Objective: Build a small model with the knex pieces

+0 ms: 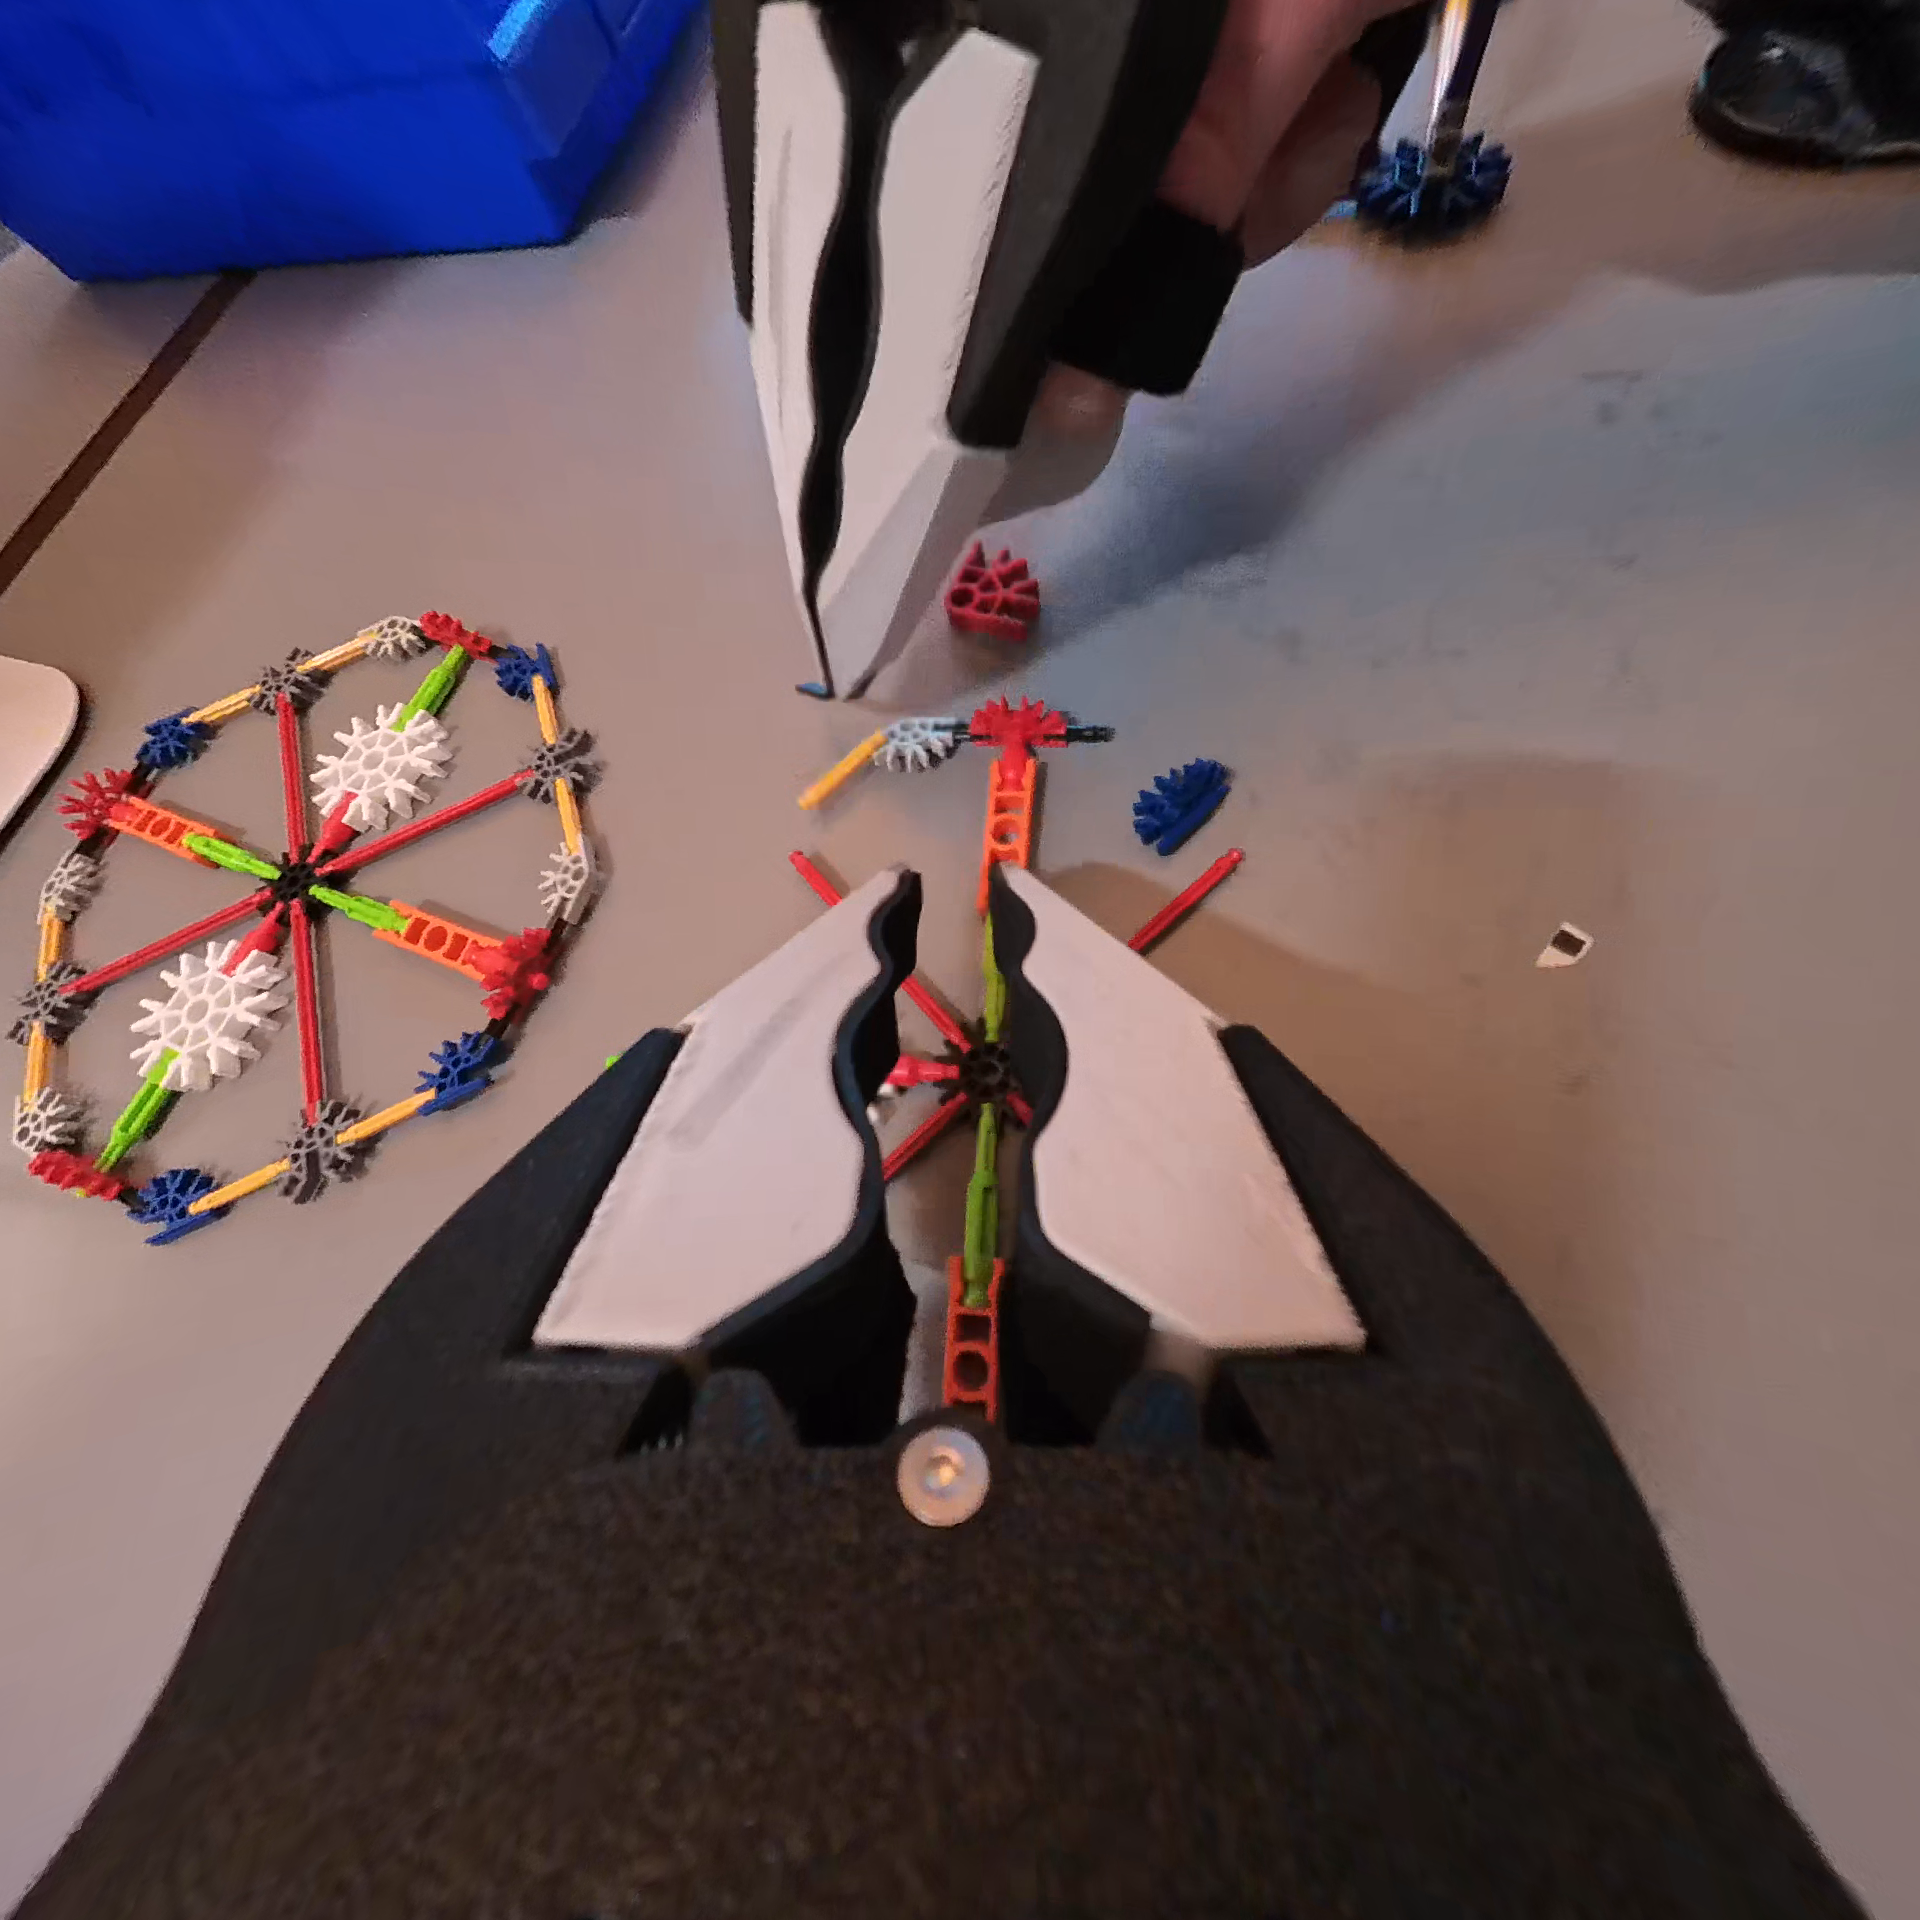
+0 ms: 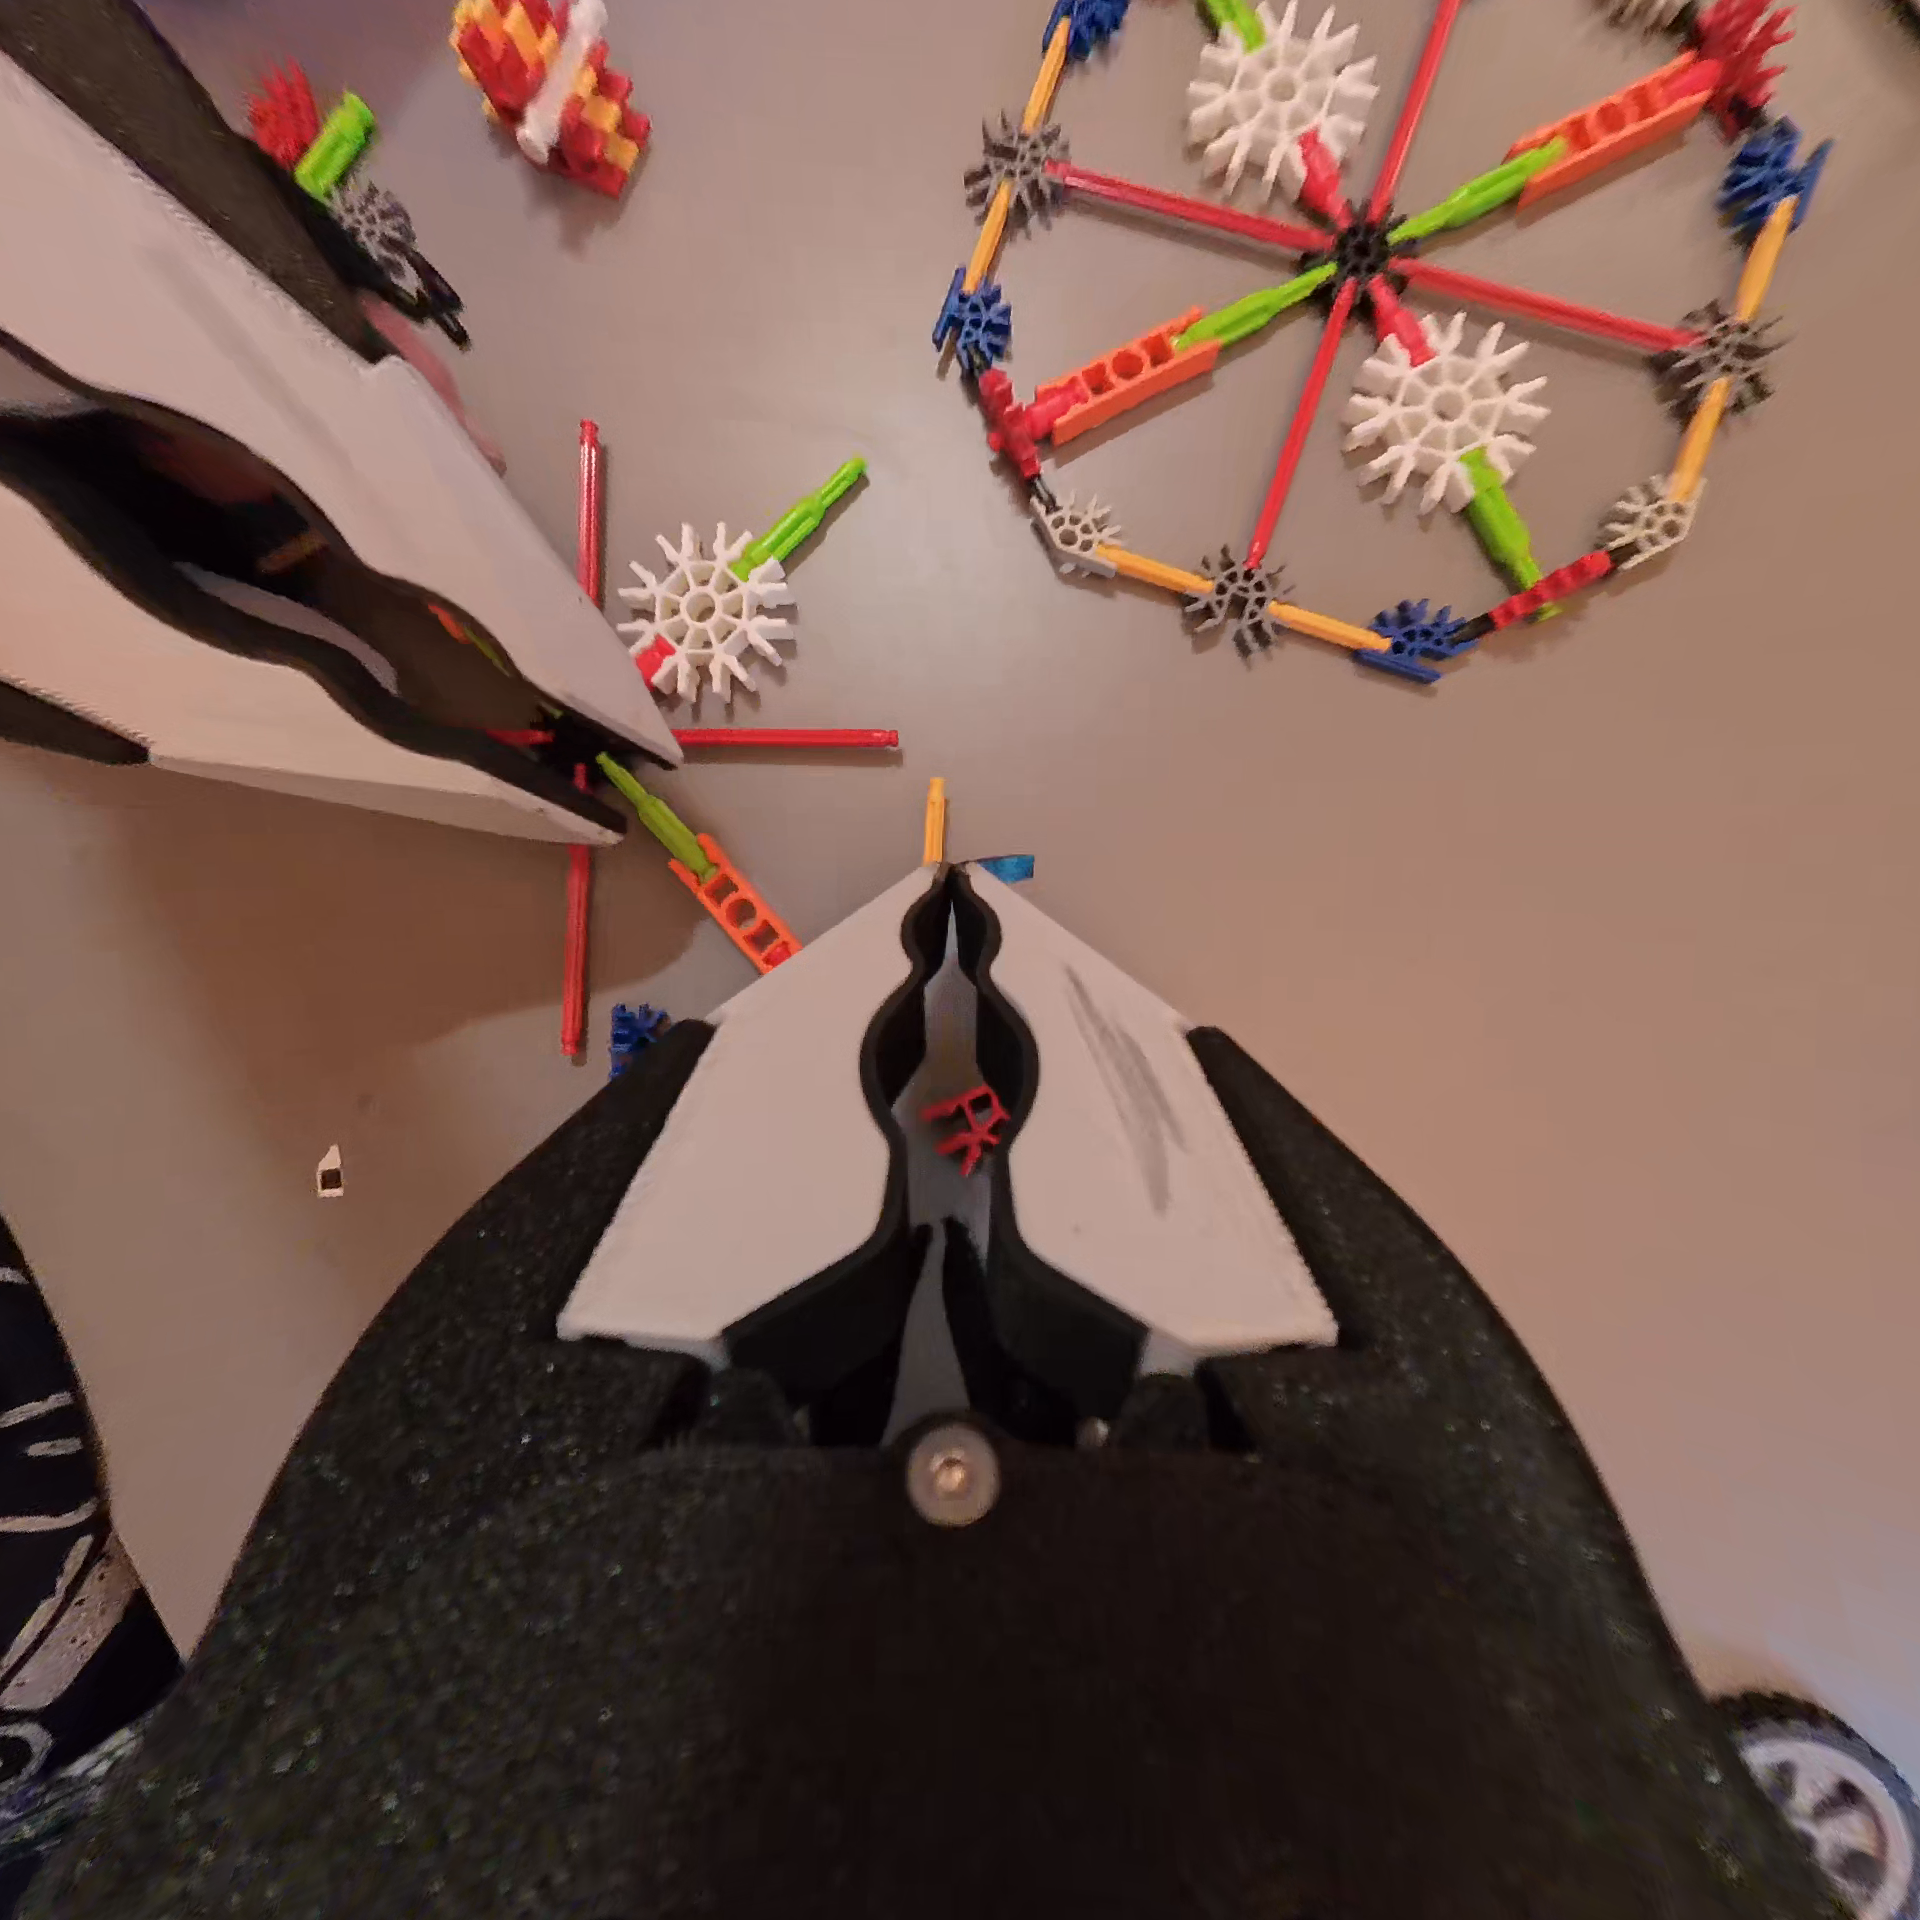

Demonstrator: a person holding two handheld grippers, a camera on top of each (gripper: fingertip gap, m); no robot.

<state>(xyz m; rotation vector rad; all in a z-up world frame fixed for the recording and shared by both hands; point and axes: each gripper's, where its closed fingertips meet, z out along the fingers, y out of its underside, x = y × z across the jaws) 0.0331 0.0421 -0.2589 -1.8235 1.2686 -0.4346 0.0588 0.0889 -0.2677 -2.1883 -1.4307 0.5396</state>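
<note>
My left gripper (image 1: 951,883) stands over a partial spoke assembly, and its jaws close around the black hub (image 1: 982,1065). Green rods, orange connectors and red spokes (image 1: 1184,899) stick out from that hub. It also shows in the right wrist view (image 2: 623,800), pinching the hub. My right gripper (image 2: 943,873) is shut, with a small blue piece (image 2: 1003,864) at its tips. Its tips point down at the table (image 1: 831,686), just beyond a yellow rod (image 1: 842,769) that joins grey and red connectors (image 1: 1018,722).
A finished rod-and-connector wheel (image 1: 301,883) lies to the left and shows in the right wrist view (image 2: 1361,249). Loose parts lie around: a red connector (image 1: 992,603), a blue connector (image 1: 1179,805) and a white snowflake with a green rod (image 2: 707,613). A blue box (image 1: 312,104) stands at far left. Tip to tip, the grippers are about 6 cm apart.
</note>
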